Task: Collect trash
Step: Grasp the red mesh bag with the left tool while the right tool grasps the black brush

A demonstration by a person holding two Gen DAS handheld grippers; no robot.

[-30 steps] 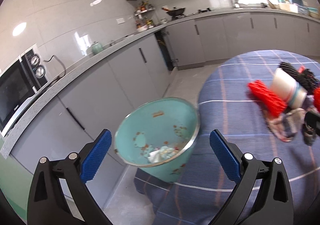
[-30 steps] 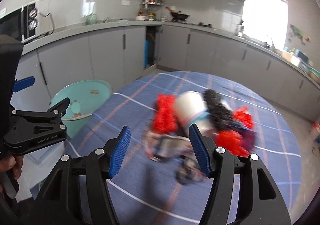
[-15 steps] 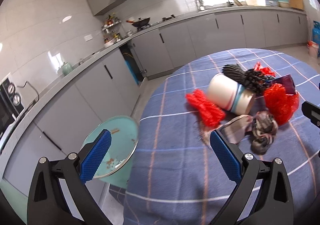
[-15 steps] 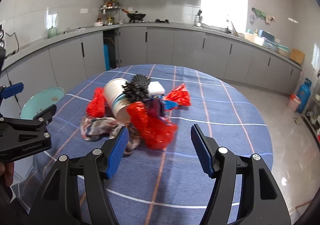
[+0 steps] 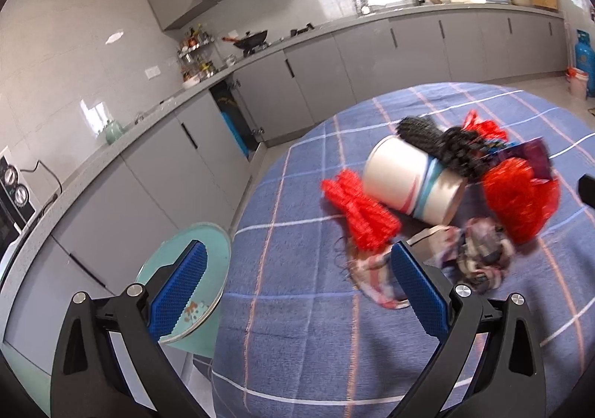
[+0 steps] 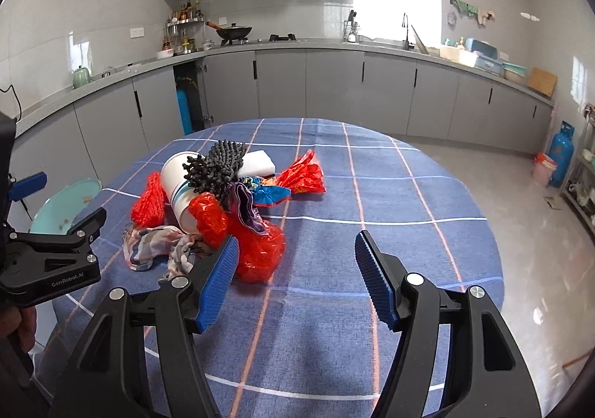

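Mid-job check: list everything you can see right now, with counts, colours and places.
table: one, blue checked cloth, centre
paper cup: one, white with stripes, lying on its side in the pile
mesh bags: two or three, red, around the cup
knobbly cloth: one, black, on the cup
checked rag: one, faded, near edge of pile
foil wrappers: red and blue, far side of pile
sponge block: one, white, behind the pile
bin: one, teal, beside the table
gas bottle: one, blue, far floor
left gripper: open, empty
right gripper: open, empty
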